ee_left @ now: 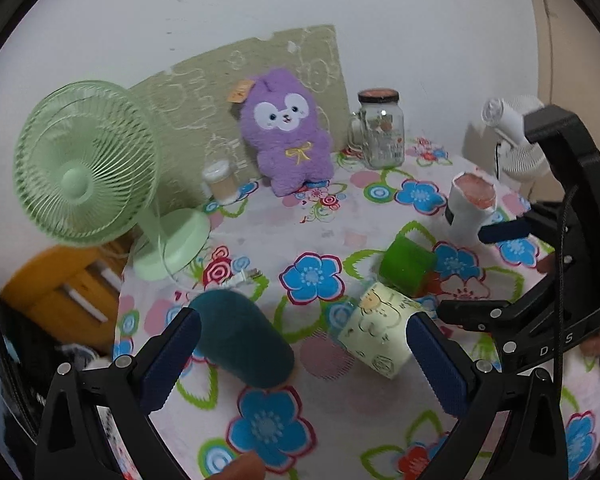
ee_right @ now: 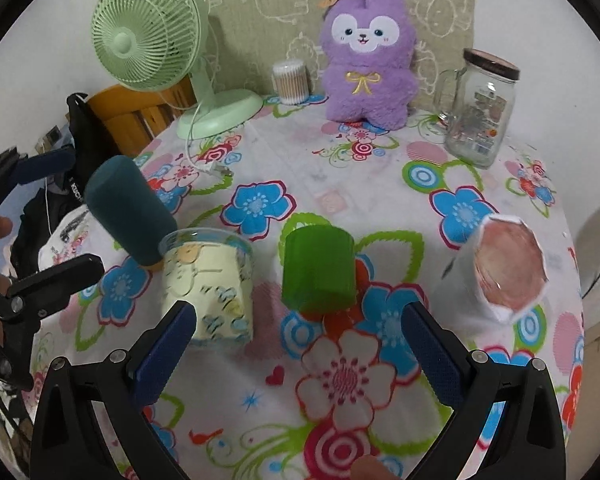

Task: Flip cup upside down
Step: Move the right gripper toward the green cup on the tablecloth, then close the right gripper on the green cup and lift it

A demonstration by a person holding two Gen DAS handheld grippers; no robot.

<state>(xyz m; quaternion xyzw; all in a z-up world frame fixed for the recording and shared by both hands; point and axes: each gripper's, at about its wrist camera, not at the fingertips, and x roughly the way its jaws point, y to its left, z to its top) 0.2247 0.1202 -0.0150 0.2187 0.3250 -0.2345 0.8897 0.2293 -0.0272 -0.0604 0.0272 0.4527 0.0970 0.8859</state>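
Several cups stand on the floral tablecloth. A dark teal cup (ee_left: 242, 338) (ee_right: 130, 210) stands upside down at the left. A pale yellow printed cup (ee_left: 380, 330) (ee_right: 210, 286) and a green cup (ee_left: 406, 266) (ee_right: 318, 270) stand upside down in the middle. A white cup with a pink inside (ee_left: 470, 210) (ee_right: 504, 268) stands mouth up at the right. My left gripper (ee_left: 304, 360) is open, above the table between the teal and yellow cups, holding nothing. My right gripper (ee_right: 300, 348) is open and empty, just before the green cup; it also shows in the left wrist view (ee_left: 500, 272).
A green desk fan (ee_right: 156, 40) with its cord stands at the back left. A cotton swab tub (ee_right: 290, 82), a purple plush toy (ee_right: 370, 56) and a glass jar mug (ee_right: 480, 108) line the back. A white fan (ee_left: 516, 136) stands beyond the table's right edge. A wooden chair (ee_left: 64, 288) is at the left.
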